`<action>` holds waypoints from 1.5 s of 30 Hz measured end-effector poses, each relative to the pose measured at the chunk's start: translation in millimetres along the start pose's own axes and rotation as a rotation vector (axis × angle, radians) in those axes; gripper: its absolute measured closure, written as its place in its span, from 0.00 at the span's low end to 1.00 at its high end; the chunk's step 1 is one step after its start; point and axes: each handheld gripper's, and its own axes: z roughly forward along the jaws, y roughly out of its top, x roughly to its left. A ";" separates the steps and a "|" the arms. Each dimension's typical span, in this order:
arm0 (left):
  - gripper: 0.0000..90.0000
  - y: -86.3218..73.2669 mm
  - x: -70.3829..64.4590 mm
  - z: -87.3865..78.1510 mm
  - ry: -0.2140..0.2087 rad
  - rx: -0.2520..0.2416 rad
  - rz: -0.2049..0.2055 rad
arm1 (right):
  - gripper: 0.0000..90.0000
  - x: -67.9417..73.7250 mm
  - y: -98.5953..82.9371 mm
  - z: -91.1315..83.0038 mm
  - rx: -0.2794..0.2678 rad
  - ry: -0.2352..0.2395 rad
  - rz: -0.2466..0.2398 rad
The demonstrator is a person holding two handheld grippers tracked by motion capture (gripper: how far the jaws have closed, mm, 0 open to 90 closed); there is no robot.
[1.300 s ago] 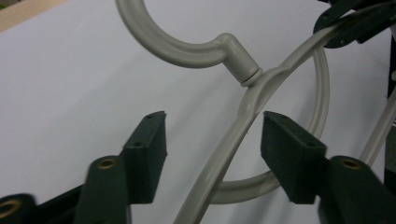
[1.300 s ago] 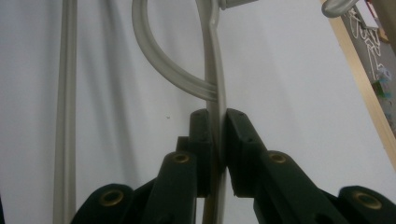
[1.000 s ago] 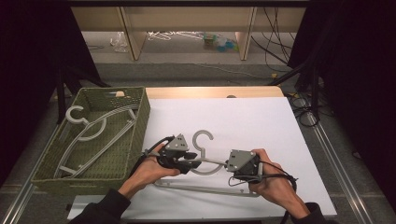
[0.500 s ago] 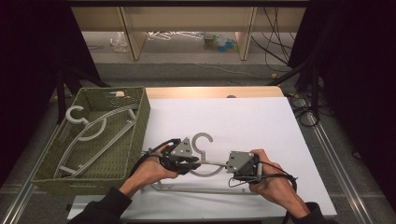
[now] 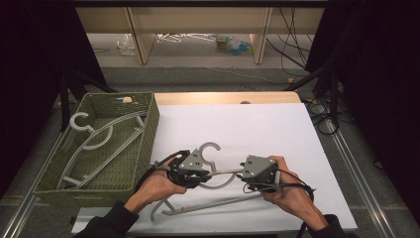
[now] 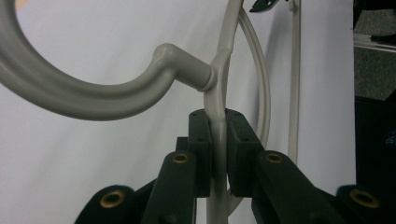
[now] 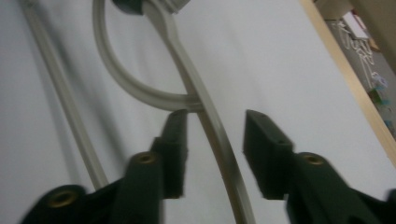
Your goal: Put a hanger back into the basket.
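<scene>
Because the grey hanger (image 5: 218, 173) looks stiff, light and slick, its neck suits gripping: left tongs (image 6: 218, 140) clench it mid-frame, while right tongs (image 7: 212, 133) straddle a shoulder, released.

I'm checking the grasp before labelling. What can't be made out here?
- High view: where the left gripper and right gripper meet the hanger; their bodies and the hands cover it.
- Left gripper view: the hanger's hook, cut by the left edge.
- Right gripper view: blurred, so contact between the pads and the hanger's arm is unclear.
</scene>
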 end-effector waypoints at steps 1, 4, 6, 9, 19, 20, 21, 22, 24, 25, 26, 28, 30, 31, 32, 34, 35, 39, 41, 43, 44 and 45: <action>0.91 0.0 0.0 -1.2 0.006 -0.014 -0.018 | 0.57 -0.1 1.2 -1.1 -0.015 -0.018 0.018; 0.91 -0.3 3.1 -6.6 0.030 -0.014 -0.038 | 0.47 -1.8 3.4 -5.6 -0.085 -0.070 0.086; 0.91 -1.4 5.5 -10.2 0.037 -0.008 -0.060 | 0.45 -4.2 4.6 -10.6 -0.133 -0.103 0.119; 0.91 -2.9 9.8 -16.6 0.060 -0.002 -0.089 | 0.42 -8.6 4.0 -15.7 -0.158 -0.131 0.168; 0.91 -4.5 23.1 -45.9 0.128 -0.048 -0.162 | 0.35 -14.7 -8.7 -19.4 -0.244 -0.077 0.366; 0.91 -3.3 24.1 -49.9 0.131 -0.060 -0.160 | 0.35 -14.8 -10.6 -20.4 -0.245 -0.067 0.381; 0.91 -1.9 24.2 -53.5 0.129 -0.077 -0.176 | 0.35 -15.0 -12.8 -21.6 -0.255 -0.069 0.387; 0.91 -0.6 24.3 -56.2 0.136 -0.096 -0.188 | 0.34 -13.9 -14.8 -22.8 -0.261 -0.065 0.404; 0.91 1.8 25.4 -61.9 0.146 -0.098 -0.190 | 0.34 -12.6 -19.2 -24.7 -0.267 -0.064 0.415; 0.91 2.9 26.3 -64.4 0.139 -0.090 -0.199 | 0.34 -11.1 -21.2 -24.6 -0.268 -0.058 0.427; 0.91 4.3 26.3 -66.1 0.145 -0.102 -0.214 | 0.34 -10.3 -23.7 -25.3 -0.274 -0.063 0.429; 0.91 7.0 28.2 -70.3 0.145 -0.087 -0.202 | 0.34 -7.7 -28.0 -24.8 -0.282 -0.054 0.437; 0.91 11.0 29.9 -74.3 0.154 -0.085 -0.200 | 0.34 -5.5 -32.6 -24.9 -0.287 -0.045 0.444; 0.91 13.2 30.4 -75.7 0.156 -0.086 -0.201 | 0.34 -4.7 -34.9 -25.2 -0.287 -0.041 0.445; 0.91 15.4 31.0 -77.2 0.159 -0.086 -0.200 | 0.33 -3.5 -36.7 -25.3 -0.283 -0.042 0.451; 0.91 19.7 32.0 -79.8 0.163 -0.085 -0.204 | 0.33 -2.0 -40.6 -24.5 -0.284 -0.038 0.458; 0.91 21.9 32.9 -81.3 0.164 -0.084 -0.202 | 0.33 -1.3 -42.7 -24.1 -0.280 -0.036 0.461; 0.91 28.9 34.4 -86.8 0.164 -0.088 -0.201 | 0.31 1.5 -49.9 -21.9 -0.266 -0.023 0.478; 0.91 30.5 34.7 -88.6 0.151 -0.094 -0.210 | 0.30 2.3 -52.4 -21.5 -0.266 -0.024 0.486; 0.91 32.2 33.8 -89.6 0.128 -0.117 -0.238 | 0.29 3.1 -54.1 -21.9 -0.265 -0.024 0.491; 0.91 32.9 33.9 -90.4 0.121 -0.121 -0.240 | 0.29 3.7 -54.8 -21.9 -0.262 -0.016 0.495; 0.91 34.1 34.0 -92.5 0.134 -0.119 -0.237 | 0.29 4.2 -55.3 -22.0 -0.260 -0.015 0.497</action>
